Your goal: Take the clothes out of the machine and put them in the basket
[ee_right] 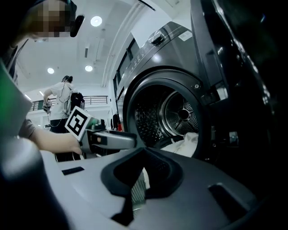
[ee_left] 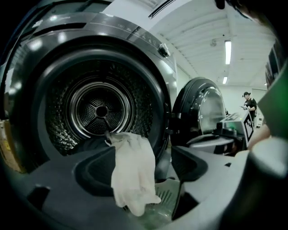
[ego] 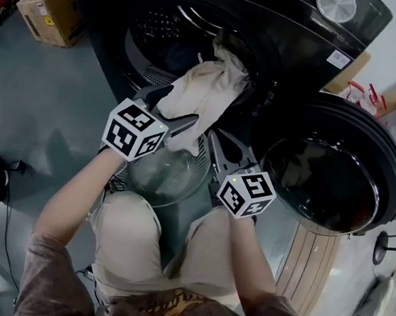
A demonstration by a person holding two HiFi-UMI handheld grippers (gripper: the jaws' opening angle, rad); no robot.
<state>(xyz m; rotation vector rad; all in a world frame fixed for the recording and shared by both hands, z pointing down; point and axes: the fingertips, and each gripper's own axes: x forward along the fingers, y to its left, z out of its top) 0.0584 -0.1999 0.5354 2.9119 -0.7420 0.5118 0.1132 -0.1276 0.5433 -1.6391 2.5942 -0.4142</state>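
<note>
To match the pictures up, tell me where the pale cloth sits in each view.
Head view: cloth at centre top, spilling from the washer opening.
Left gripper view: cloth lower centre, hanging below the drum.
Right gripper view: cloth right of centre, at the opening's lower edge.
Shared landmark: the drum's round opening.

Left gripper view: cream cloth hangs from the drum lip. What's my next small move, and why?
Probably close the left gripper on the cream cloth and draw it down into the basket. Its jaws stand open with the cloth hanging between them, top end on the drum lip, basket below.
</note>
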